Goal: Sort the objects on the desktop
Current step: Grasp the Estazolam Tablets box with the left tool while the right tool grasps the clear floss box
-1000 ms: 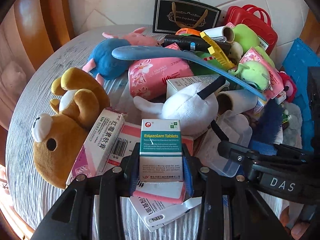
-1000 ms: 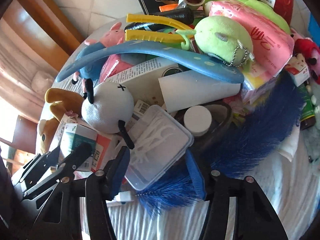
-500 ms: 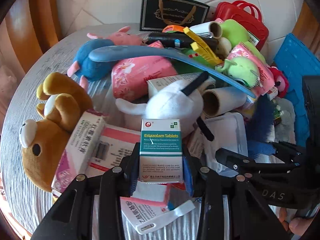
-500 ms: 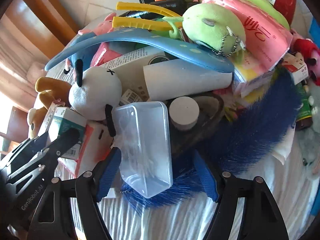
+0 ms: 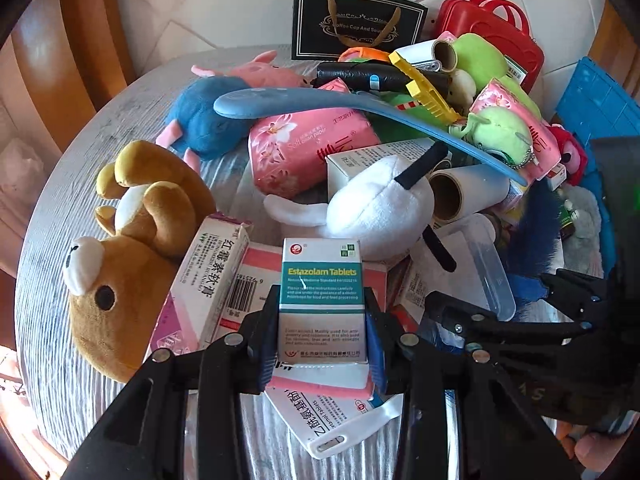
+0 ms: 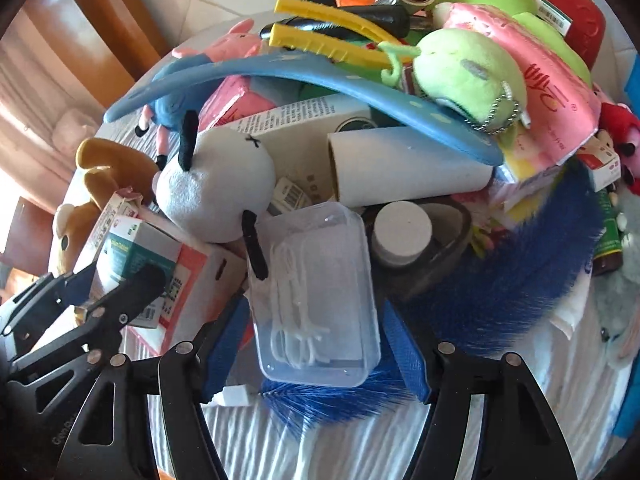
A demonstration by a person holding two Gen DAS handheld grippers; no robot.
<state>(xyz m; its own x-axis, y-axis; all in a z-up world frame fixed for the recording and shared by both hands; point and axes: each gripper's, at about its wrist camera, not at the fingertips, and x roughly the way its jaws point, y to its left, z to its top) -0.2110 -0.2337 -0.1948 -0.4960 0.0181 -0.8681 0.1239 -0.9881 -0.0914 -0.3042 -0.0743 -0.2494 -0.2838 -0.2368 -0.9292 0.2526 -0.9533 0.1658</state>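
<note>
Two grippers work at the near edge of a crowded round table [image 5: 56, 216]; the left gripper [image 5: 322, 332] is clenched on an Estazolam Tablets box [image 5: 322, 304], its blue pads pressed to both sides of the carton, which stands upright at lower centre of the left wrist view above other flat medicine boxes [image 5: 256, 280]; in the right wrist view the same box [image 6: 132, 256] shows at the left edge; the right gripper [image 6: 316, 344] has just been closing, and a clear plastic box [image 6: 316, 300] holding white floss picks lies between its blue pads, though whether the pads already press on it cannot be told, since the left pad looks close to the wall and the right one stands just beside it; under that box lies a blue bristly brush [image 6: 512, 280]; behind it, toward the middle of the frame, sit a white plush ball [image 6: 216, 192], a white paper roll [image 6: 408, 168] and a long blue shoehorn [image 6: 320, 76]; a brown plush bear [image 5: 120, 264] lies at the left of the left wrist view, and a pink tissue pack [image 5: 308, 148] rests upper centre.
</note>
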